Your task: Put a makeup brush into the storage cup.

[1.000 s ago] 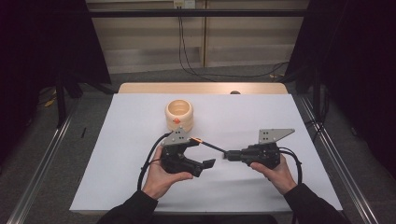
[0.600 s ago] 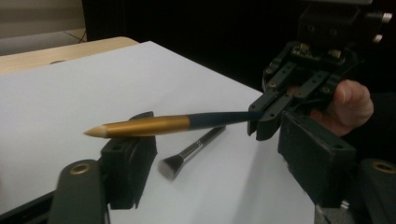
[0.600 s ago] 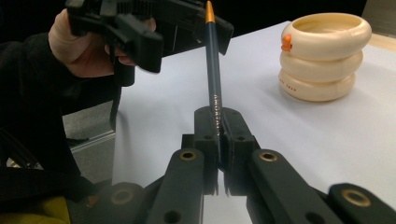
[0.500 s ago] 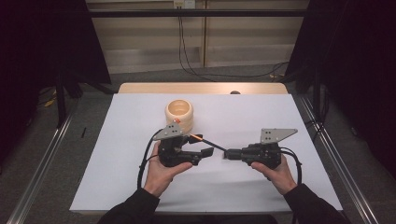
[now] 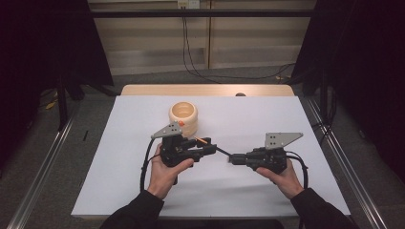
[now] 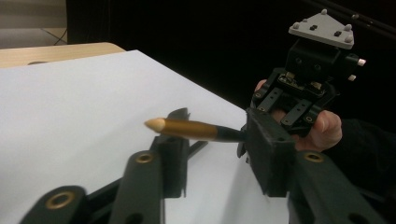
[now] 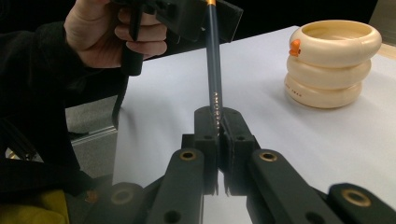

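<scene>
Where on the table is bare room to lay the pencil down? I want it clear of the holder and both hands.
The white sheet is bare left of the left gripper, along the near edge between the forearms, and behind the right gripper toward the far right corner. It is crowded mid-table, where the pencil spans both grippers by the cream ringed holder.

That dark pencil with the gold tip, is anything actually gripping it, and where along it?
Yes. The right gripper is shut on the dark pencil at its plain end; the left gripper's jaws, just closing, flank the gold-tipped end.
</scene>
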Demonstrator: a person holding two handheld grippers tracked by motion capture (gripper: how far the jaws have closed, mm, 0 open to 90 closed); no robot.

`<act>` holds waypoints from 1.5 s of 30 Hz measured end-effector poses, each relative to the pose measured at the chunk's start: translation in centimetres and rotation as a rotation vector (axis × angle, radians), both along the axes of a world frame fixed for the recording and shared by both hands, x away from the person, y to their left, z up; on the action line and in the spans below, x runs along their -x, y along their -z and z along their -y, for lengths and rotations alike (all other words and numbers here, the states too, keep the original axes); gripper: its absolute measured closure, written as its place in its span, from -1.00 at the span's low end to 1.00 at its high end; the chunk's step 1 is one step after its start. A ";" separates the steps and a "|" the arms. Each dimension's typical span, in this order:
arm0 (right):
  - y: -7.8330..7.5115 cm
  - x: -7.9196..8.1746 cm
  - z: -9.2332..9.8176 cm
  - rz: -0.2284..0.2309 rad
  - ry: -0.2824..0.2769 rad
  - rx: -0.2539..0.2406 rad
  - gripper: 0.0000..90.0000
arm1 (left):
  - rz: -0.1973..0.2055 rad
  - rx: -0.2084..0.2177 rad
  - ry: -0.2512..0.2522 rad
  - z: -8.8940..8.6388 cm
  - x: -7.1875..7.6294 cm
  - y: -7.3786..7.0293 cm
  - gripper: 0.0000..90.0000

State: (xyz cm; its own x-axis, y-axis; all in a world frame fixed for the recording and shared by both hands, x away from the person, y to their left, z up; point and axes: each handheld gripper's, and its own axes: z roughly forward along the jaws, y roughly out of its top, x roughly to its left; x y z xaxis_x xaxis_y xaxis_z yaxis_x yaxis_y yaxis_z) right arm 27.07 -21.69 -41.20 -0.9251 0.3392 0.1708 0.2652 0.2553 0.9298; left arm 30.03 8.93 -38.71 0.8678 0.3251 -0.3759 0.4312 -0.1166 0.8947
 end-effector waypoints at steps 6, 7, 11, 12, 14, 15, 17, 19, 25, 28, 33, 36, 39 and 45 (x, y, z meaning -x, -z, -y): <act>0.2 -0.1 0.0 0.006 -0.002 0.011 0.92 | -0.008 0.015 0.017 -0.1 0.0 -0.1 0.69; 0.2 -0.1 0.0 0.005 -0.006 0.012 0.91 | -0.008 0.015 0.033 -0.1 0.0 -0.1 0.75; 0.3 -0.1 0.1 0.002 -0.009 0.018 0.92 | -0.014 0.020 0.042 -0.1 0.0 -0.3 0.80; 0.3 -0.2 0.0 0.006 -0.011 0.018 0.92 | -0.016 0.027 0.046 -0.1 0.0 -0.3 0.81; 0.3 -0.1 -0.2 0.012 -0.017 0.023 0.92 | -0.024 0.042 0.034 0.1 -0.1 -0.4 0.68; 0.3 -0.1 -0.2 0.012 -0.017 0.023 0.92 | -0.024 0.042 0.034 0.1 -0.1 -0.4 0.66; 0.4 0.0 -0.5 0.011 -0.032 0.034 0.92 | -0.030 0.057 0.031 0.2 -0.3 -0.5 0.63; 0.4 0.0 -0.8 0.012 -0.036 0.039 0.92 | -0.027 0.061 0.021 0.2 -0.4 -0.6 0.70; 0.6 0.0 -0.9 0.016 -0.045 0.049 0.91 | -0.050 0.084 0.040 0.4 -0.3 -0.7 0.79; 0.7 0.0 -0.9 0.017 -0.045 0.049 0.91 | -0.049 0.085 0.060 0.5 -0.3 -0.9 0.81; 1.0 -0.2 -1.0 0.010 -0.058 0.045 0.88 | -0.040 0.077 0.080 0.7 0.0 -1.2 0.86; 1.0 -0.3 -1.0 0.000 -0.067 0.031 0.76 | -0.035 0.082 0.074 0.7 0.1 -1.3 0.86; 1.0 -0.3 -1.0 -0.003 -0.060 0.027 0.63 | -0.028 0.072 0.069 0.5 0.0 -1.5 0.86; 0.8 -0.4 -0.7 -0.018 -0.046 0.018 0.29 | -0.019 0.046 0.063 0.3 0.1 -1.6 0.86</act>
